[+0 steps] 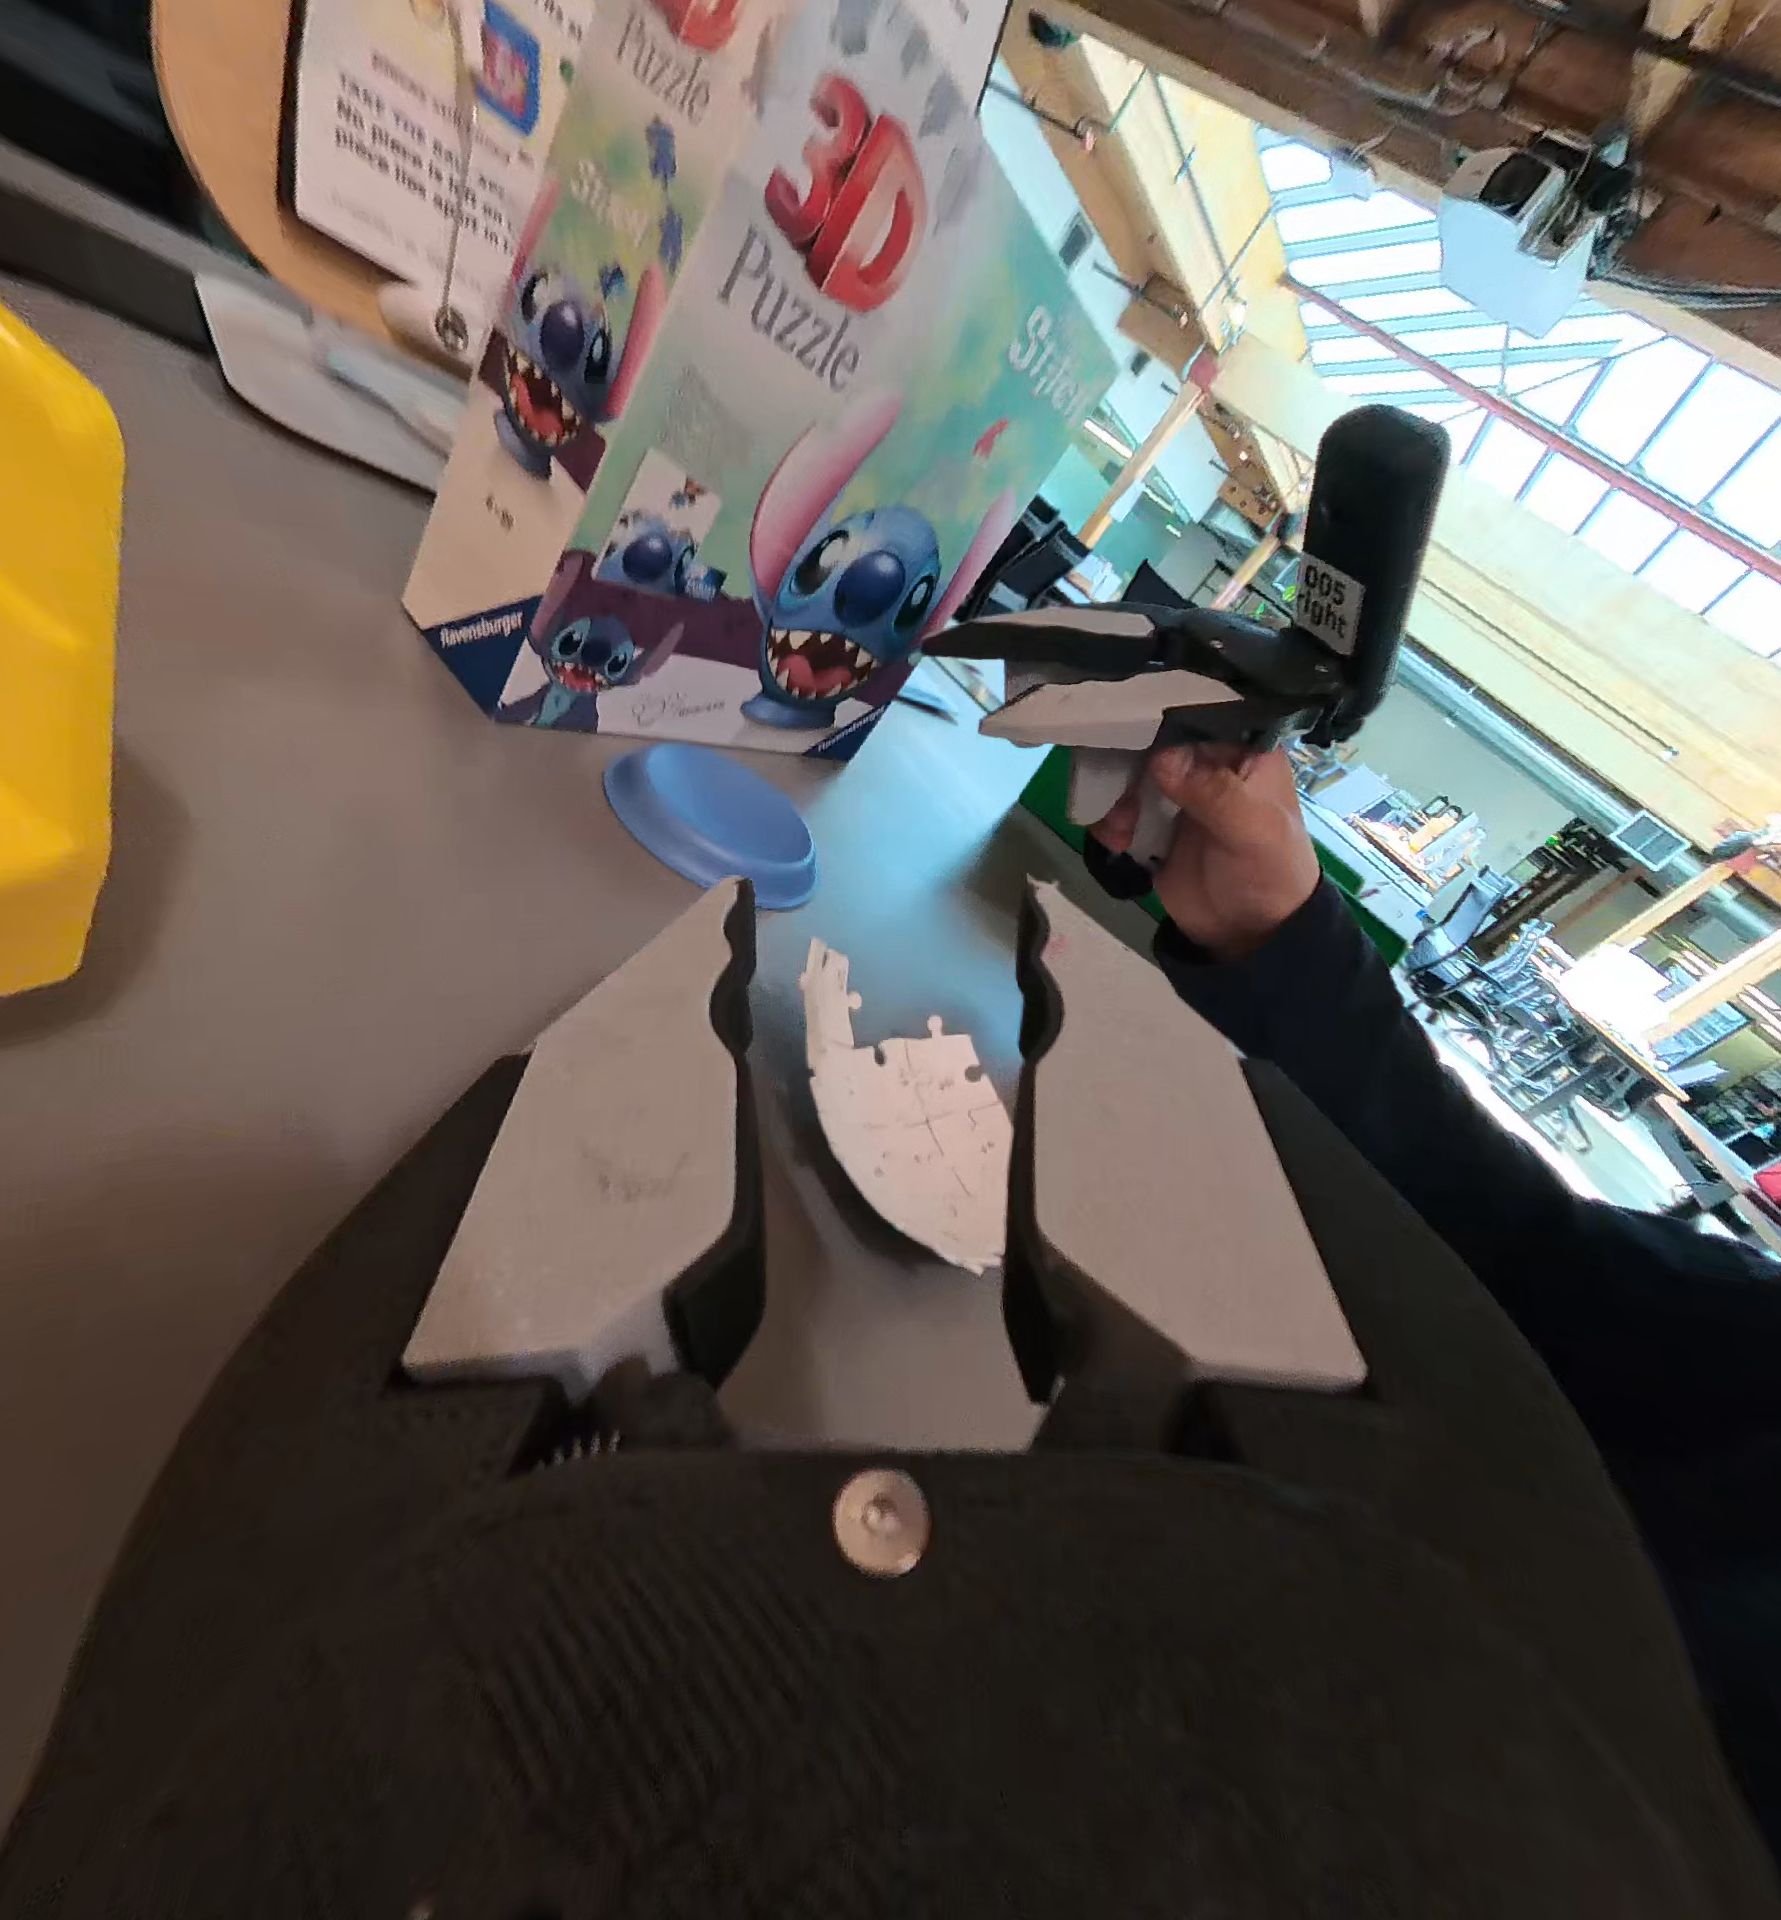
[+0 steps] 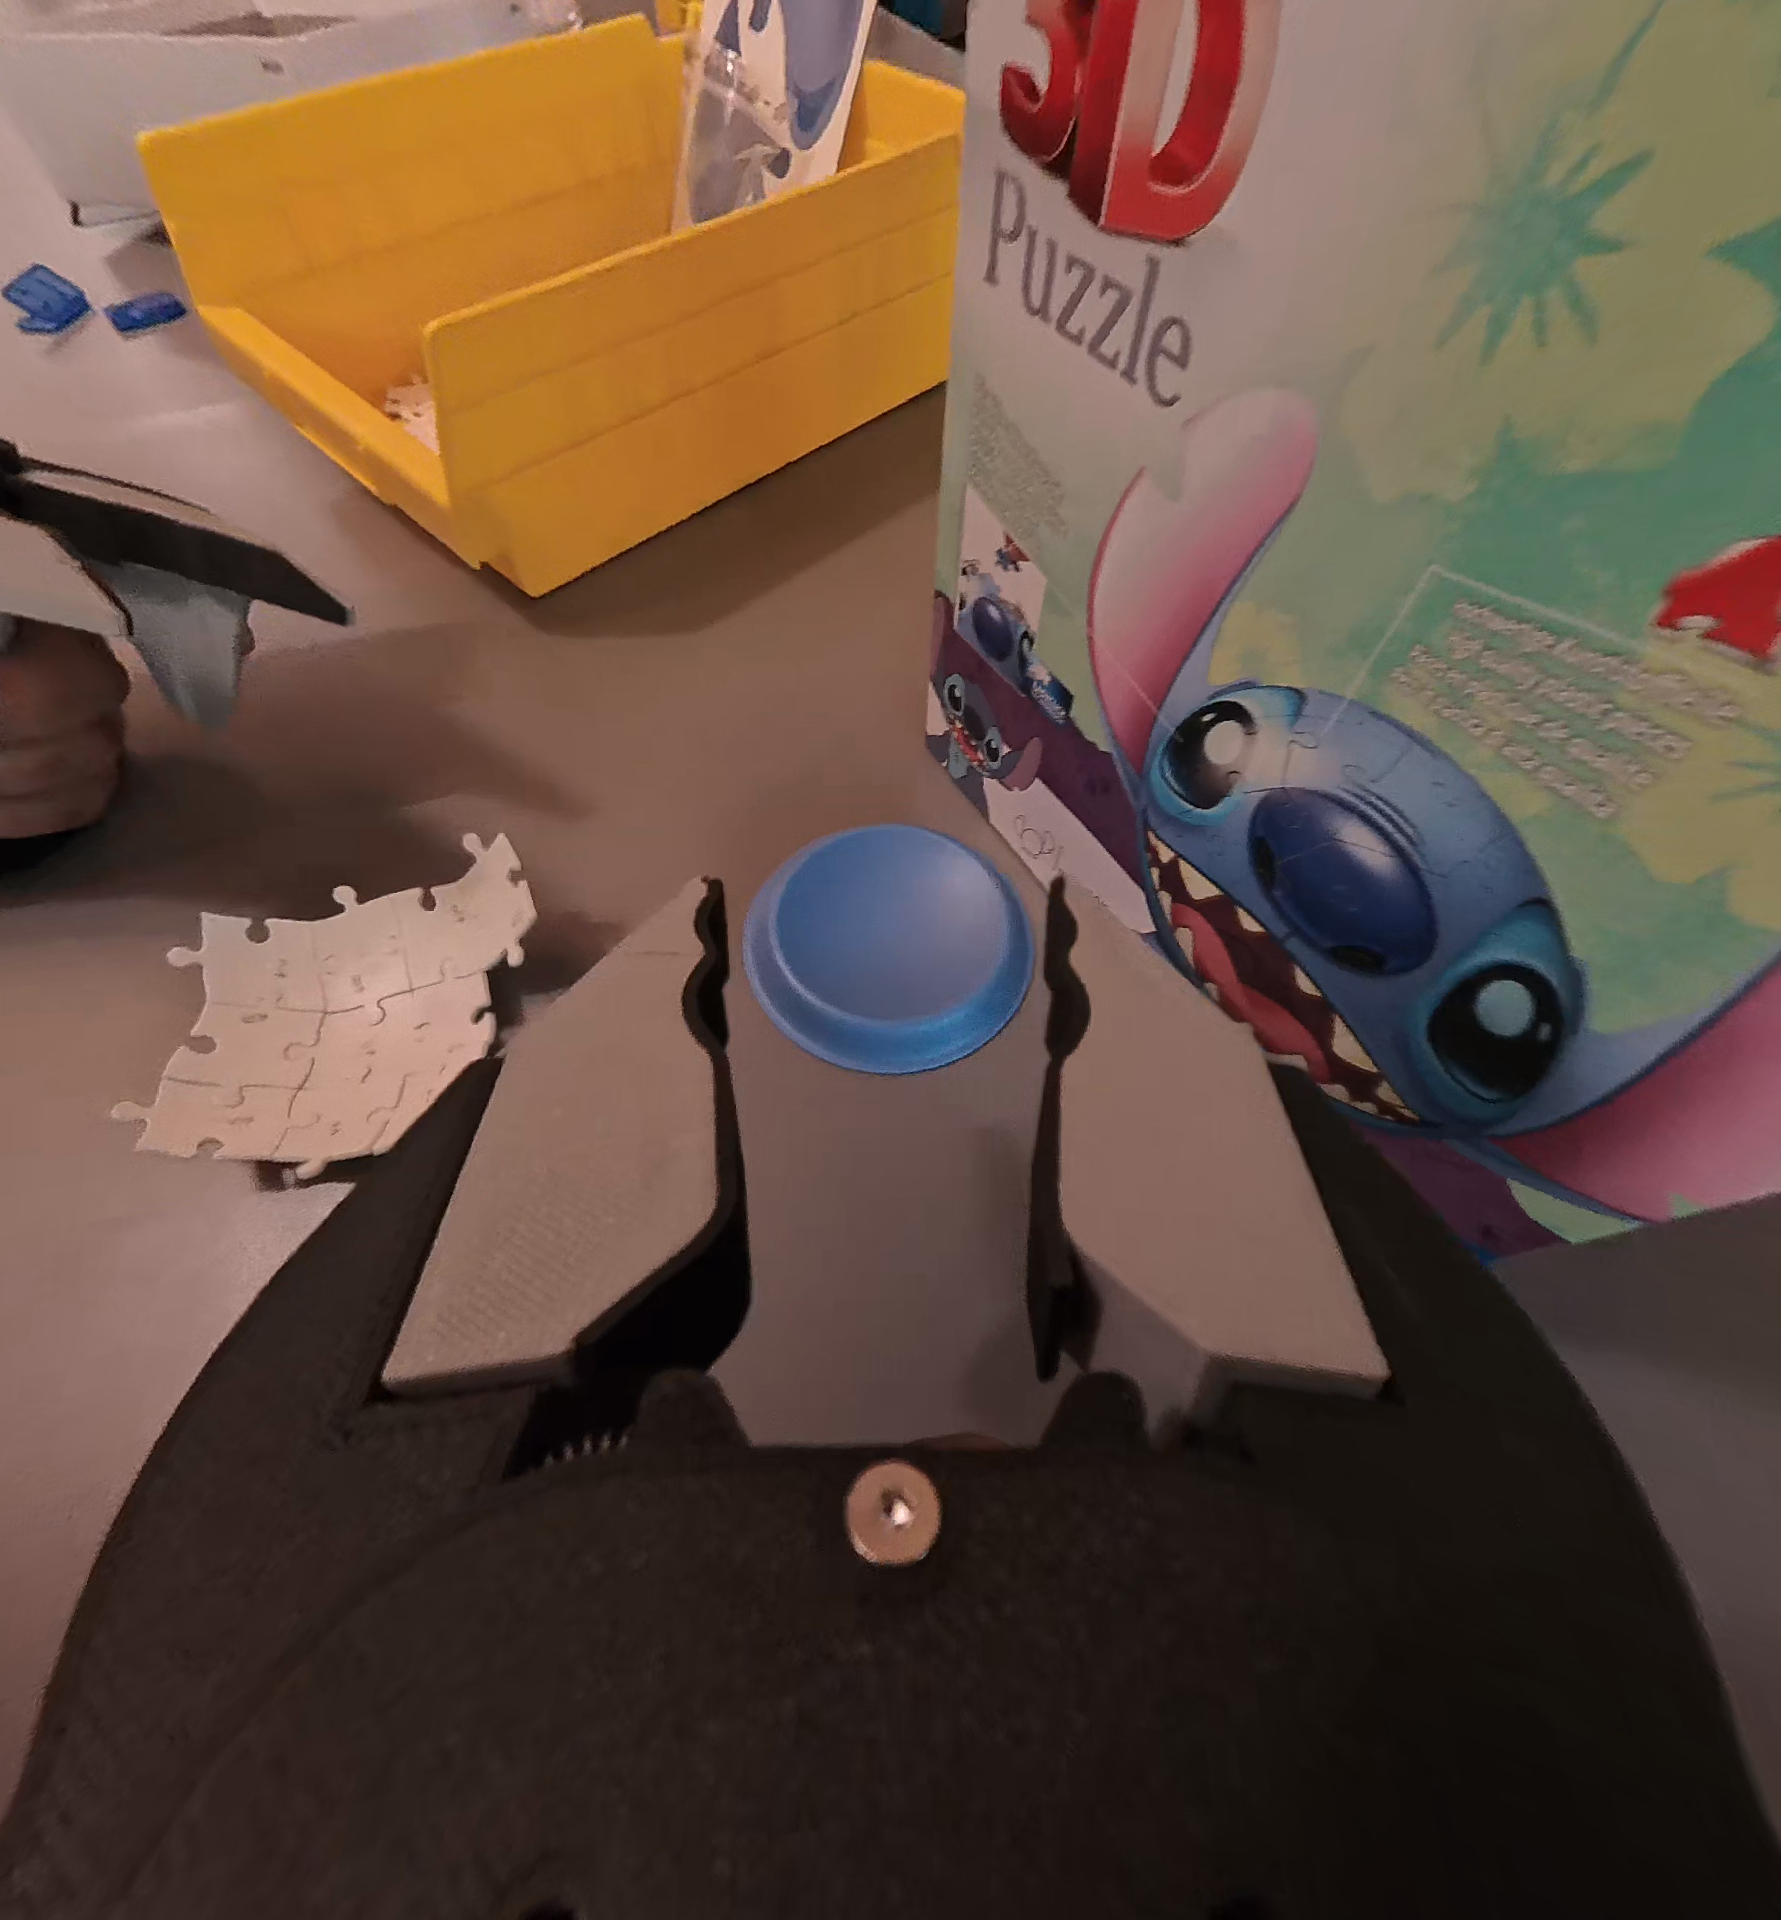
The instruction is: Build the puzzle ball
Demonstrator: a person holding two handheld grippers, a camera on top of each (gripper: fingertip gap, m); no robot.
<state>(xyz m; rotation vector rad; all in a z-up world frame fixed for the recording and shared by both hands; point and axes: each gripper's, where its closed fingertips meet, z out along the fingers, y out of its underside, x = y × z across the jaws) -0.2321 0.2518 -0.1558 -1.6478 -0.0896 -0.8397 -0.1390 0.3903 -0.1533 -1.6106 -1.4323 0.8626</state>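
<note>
1. Left gripper (image 1: 886, 904): fingers spread apart, nothing between them. It is held above the grey surface (image 1: 294, 883).
2. Joined puzzle section (image 1: 907, 1122): white back side up, several curved pieces interlocked. In the left wrist view it lies on the surface below the gap between the left fingers, nearer the right-hand finger; its lower edge is hidden behind that finger. No contact with either finger is visible.
3. Right gripper (image 2: 881, 894): fingers also spread apart and empty.
4. Blue round stand (image 2: 886, 945): on the surface, seen between the tips of the right fingers and not touching them. It sits just beside the lower corner of the puzzle box (image 2: 1385, 520).
5. In the right wrist view the puzzle section lies to the left of the right gripper, outside its fingers, its near corner hidden behind the left-hand finger.
6. Puzzle box stands upright on the surface.
7. Yellow bin (image 2: 574, 343): beyond the puzzle section, left of the box. It holds a clear bag (image 2: 751, 114), and a few white loose pieces (image 2: 410, 410) show at its open front
</note>
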